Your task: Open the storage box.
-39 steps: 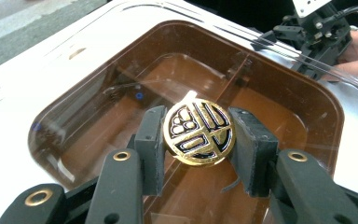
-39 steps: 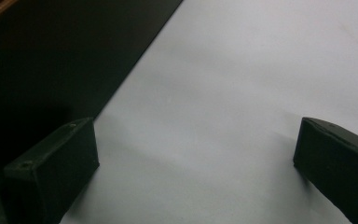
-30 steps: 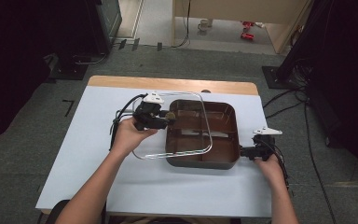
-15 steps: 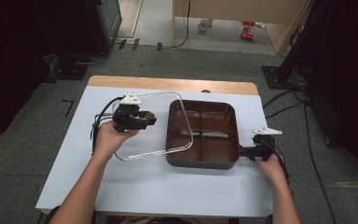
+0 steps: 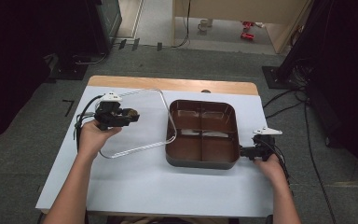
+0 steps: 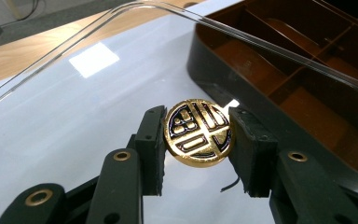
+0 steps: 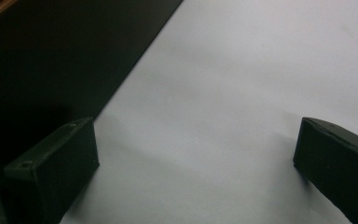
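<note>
A clear plastic lid point(image 5: 140, 148) with a round gold knob point(image 5: 131, 113) hangs to the left of the brown compartment tray point(image 5: 203, 163). Its right edge still overlaps the tray's left rim. My left gripper point(image 5: 129, 115) is shut on the knob. In the left gripper view the two pads press the knob point(image 6: 198, 132) from both sides, with the lid's rim point(image 6: 242, 38) crossing above the tray point(image 6: 279, 95). My right gripper point(image 5: 242, 152) stands open at the tray's near right corner. In the right gripper view its jaws point(image 7: 196, 163) have only table between them, the tray's dark wall point(image 7: 51, 60) beside the left one.
The tray has several empty compartments. It sits on a white table top point(image 5: 168, 186) with a wooden strip point(image 5: 177, 85) along the far edge. Beyond the table are grey floor, cables and dark stands.
My left gripper has carried the lid by its knob leftward, off the tray and slightly lower. The right gripper has stayed where it was.
</note>
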Motion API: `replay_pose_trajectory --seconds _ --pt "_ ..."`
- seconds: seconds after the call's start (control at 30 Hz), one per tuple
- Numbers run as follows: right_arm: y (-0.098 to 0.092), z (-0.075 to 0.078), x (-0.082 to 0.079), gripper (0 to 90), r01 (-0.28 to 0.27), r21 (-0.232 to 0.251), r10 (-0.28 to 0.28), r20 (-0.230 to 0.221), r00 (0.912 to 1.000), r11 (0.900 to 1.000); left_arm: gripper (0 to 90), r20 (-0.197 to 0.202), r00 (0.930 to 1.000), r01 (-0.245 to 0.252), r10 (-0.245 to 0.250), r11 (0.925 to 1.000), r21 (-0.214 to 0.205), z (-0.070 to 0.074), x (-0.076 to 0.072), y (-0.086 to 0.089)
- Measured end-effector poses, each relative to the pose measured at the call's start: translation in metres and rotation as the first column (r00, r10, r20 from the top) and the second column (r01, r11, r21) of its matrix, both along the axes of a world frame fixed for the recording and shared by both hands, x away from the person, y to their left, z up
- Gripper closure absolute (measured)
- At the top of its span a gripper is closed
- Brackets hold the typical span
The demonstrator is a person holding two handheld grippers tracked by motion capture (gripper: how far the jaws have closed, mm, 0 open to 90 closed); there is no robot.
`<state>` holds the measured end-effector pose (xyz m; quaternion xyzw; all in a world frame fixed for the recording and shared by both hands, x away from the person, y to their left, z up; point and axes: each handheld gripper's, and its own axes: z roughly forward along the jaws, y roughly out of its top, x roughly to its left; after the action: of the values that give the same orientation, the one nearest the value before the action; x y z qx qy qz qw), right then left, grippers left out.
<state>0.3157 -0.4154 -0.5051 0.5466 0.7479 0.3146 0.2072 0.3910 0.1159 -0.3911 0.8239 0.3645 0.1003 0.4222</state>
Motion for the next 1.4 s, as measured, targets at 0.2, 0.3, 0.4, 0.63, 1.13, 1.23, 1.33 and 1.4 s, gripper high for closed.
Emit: replay_pose_trajectory --seconds 0.2,0.3,0.4,0.63,1.13,1.23,1.33,1.4 --pt "0.000 0.000 0.000 0.0 0.000 0.000 0.000 0.000 1.0000 1.0000 59.2 -0.014 0.9984 -0.055 0.055 0.9984 0.008 -0.008 0.007 0.025" --pt "0.000 0.000 0.000 0.0 0.000 0.000 0.000 0.000 1.0000 1.0000 59.2 -0.029 0.9967 -0.076 0.076 0.9971 0.007 -0.019 0.011 0.035" --pt "0.000 0.000 0.000 0.0 -0.001 0.000 0.001 0.000 1.0000 1.0000 59.2 -0.039 0.9940 -0.102 0.102 0.9946 0.022 -0.029 0.018 0.040" --pt "0.000 0.000 0.000 0.0 -0.001 0.000 0.001 0.000 1.0000 1.0000 59.2 -0.087 0.9866 -0.132 0.138 0.9890 0.066 -0.057 0.035 0.040" --pt "0.000 0.000 0.000 0.0 0.000 0.000 0.000 0.000 1.0000 1.0000 59.1 -0.069 0.9850 -0.150 0.158 0.9819 0.116 -0.082 0.047 0.030" --pt "0.000 0.000 0.000 0.0 -0.001 -0.001 0.001 0.000 1.0000 1.0000 59.1 -0.076 0.9843 -0.150 0.159 0.9825 0.110 -0.083 0.047 0.031" --pt "0.000 0.000 0.000 0.0 0.000 0.000 0.000 0.000 1.0000 1.0000 58.9 -0.087 0.9824 -0.157 0.165 0.9828 0.098 -0.083 0.047 0.032" --pt "0.000 0.000 0.000 0.0 -0.001 -0.001 0.001 0.000 1.0000 1.0000 57.8 -0.092 0.9815 -0.160 0.168 0.9831 0.088 -0.084 0.047 0.032"
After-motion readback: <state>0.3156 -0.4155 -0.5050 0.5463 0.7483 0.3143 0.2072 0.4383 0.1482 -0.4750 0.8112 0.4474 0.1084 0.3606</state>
